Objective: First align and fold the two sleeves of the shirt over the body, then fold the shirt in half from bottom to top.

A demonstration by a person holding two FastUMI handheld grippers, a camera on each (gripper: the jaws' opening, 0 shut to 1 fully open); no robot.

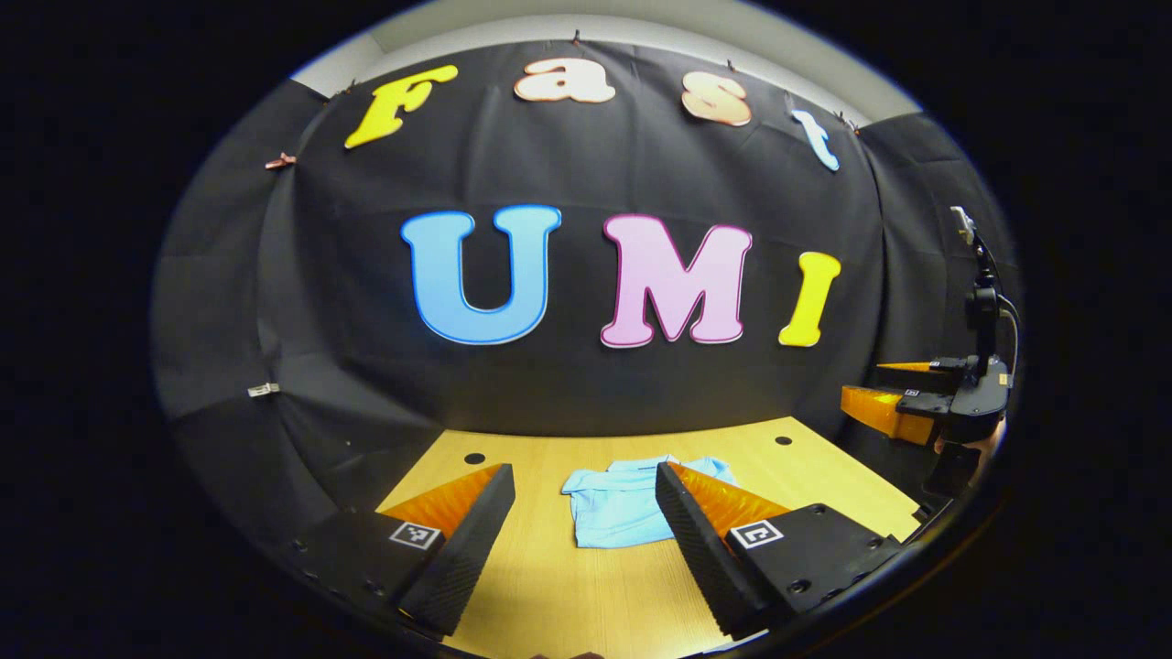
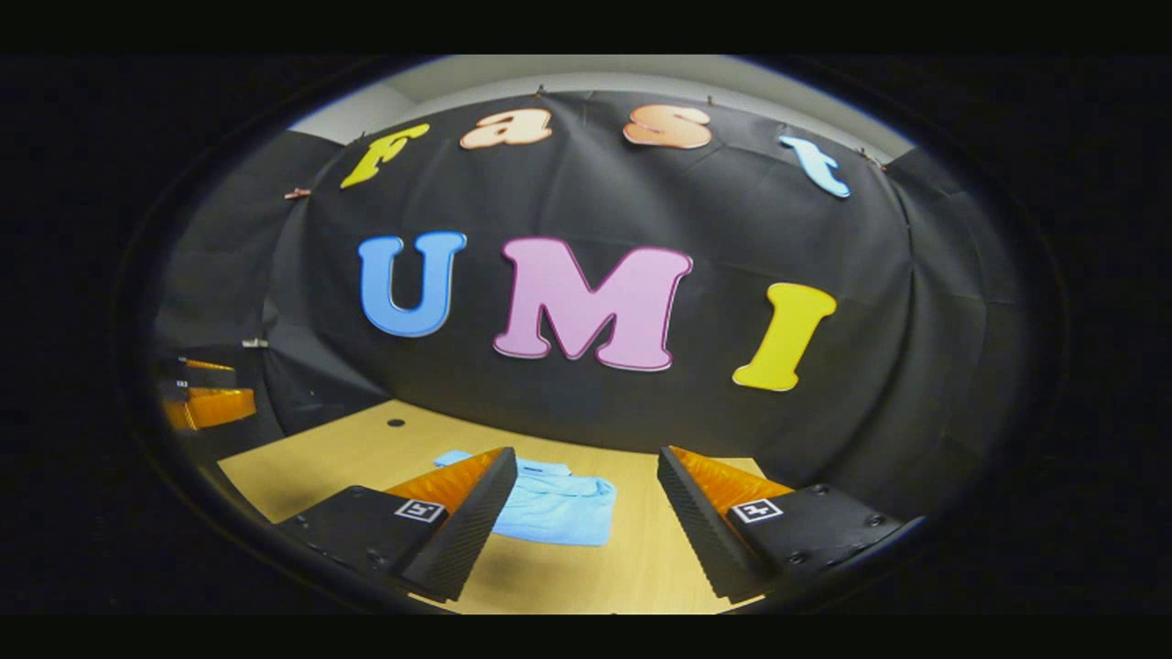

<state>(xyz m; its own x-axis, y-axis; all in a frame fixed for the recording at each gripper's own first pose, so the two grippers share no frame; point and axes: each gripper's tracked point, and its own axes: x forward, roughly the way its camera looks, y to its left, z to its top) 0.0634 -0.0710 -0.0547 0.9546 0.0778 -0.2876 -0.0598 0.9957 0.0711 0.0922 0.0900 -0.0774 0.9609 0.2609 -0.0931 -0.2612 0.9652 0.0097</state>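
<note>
A light blue shirt lies in a compact, roughly square bundle on the wooden table. My left gripper hovers above the table's near side with its fingers wide apart, the shirt just beyond and between them, untouched. In the right gripper view the shirt sits ahead and slightly left, partly hidden behind one finger. My right gripper is open and holds nothing. From the left gripper view, the right gripper hangs off the table's right side, held in a hand. The left gripper appears far left.
The table is light wood with small round holes near its far corners. Black cloth walls close the booth right behind the far edge. Bare wood surrounds the shirt on all sides.
</note>
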